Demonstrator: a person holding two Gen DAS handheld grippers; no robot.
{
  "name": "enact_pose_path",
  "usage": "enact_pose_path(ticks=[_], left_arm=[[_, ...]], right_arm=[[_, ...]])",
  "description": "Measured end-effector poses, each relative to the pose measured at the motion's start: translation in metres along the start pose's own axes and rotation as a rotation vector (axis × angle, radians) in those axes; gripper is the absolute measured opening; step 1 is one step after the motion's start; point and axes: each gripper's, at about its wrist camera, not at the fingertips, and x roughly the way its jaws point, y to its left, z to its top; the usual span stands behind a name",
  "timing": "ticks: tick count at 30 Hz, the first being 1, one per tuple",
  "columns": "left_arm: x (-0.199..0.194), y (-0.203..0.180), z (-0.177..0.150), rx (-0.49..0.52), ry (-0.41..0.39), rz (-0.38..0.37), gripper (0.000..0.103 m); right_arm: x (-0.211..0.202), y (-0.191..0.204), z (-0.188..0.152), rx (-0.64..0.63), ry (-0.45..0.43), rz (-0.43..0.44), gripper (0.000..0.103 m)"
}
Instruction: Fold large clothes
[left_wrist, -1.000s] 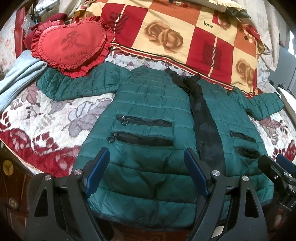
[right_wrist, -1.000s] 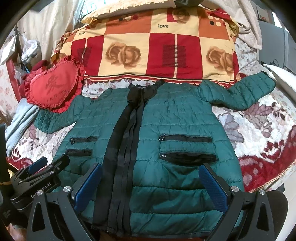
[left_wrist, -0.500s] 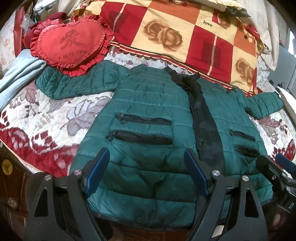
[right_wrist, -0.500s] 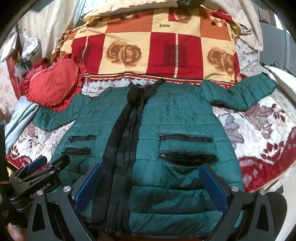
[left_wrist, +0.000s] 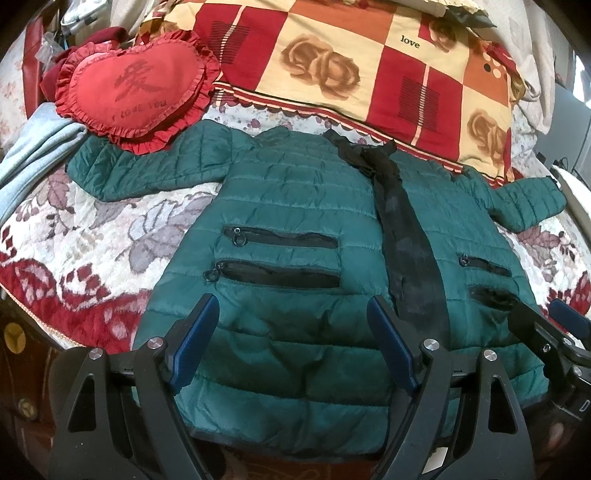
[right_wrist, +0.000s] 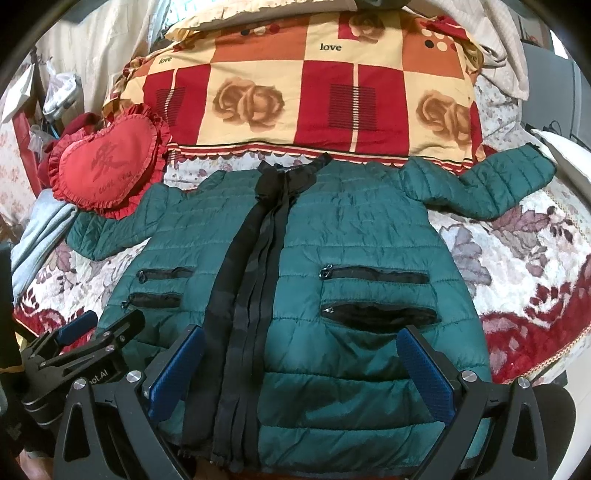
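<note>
A green quilted jacket (left_wrist: 295, 206) lies flat and face up on the bed, sleeves spread to both sides, black zipper strip down the front; it also shows in the right wrist view (right_wrist: 354, 236). My left gripper (left_wrist: 291, 328) is open and empty above the jacket's left hem half. My right gripper (right_wrist: 299, 354) is open and empty above the right hem half. In the left wrist view the right gripper shows at the right edge (left_wrist: 550, 332); in the right wrist view the left gripper shows at the lower left (right_wrist: 85, 343).
A red heart cushion (left_wrist: 136, 85) overlaps the left sleeve's end. A checked rose pillow (left_wrist: 369, 66) lies behind the collar. Grey-blue cloth (left_wrist: 33, 147) is at the far left. The flowered bedspread (left_wrist: 92, 236) ends at the near bed edge.
Both grippers have drifted slightly, so the jacket sits a little higher in both views. The jacket has not moved and both grippers stay open.
</note>
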Motion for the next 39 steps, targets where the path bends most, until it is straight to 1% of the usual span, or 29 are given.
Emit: enact_pose_path(ticks=[7,14,21,28,33,39], left_arm=[[0.006,0.002,0.011,0.005,0.003,0.001,0.083],[0.020,0.005,0.020,-0.008,0.026,0.001,0.083],[0.029,0.008,0.029,-0.012,0.032,0.010,0.083],[0.038,0.014,0.039,-0.023,0.037,0.009,0.083],[0.046,0.023,0.048,-0.045,0.041,-0.003,0.083],[0.057,0.043,0.064,-0.079,0.045,0.015,0.083]], right_arm=[[0.008,-0.001,0.008,-0.007,0.017,-0.002,0.103],[0.019,-0.002,0.017,0.007,0.026,0.008,0.103],[0.032,0.000,0.030,0.019,0.029,0.026,0.103],[0.045,0.005,0.047,0.001,0.029,0.029,0.103],[0.061,0.008,0.053,0.007,0.058,0.044,0.103],[0.078,0.016,0.056,-0.030,0.083,0.045,0.103]])
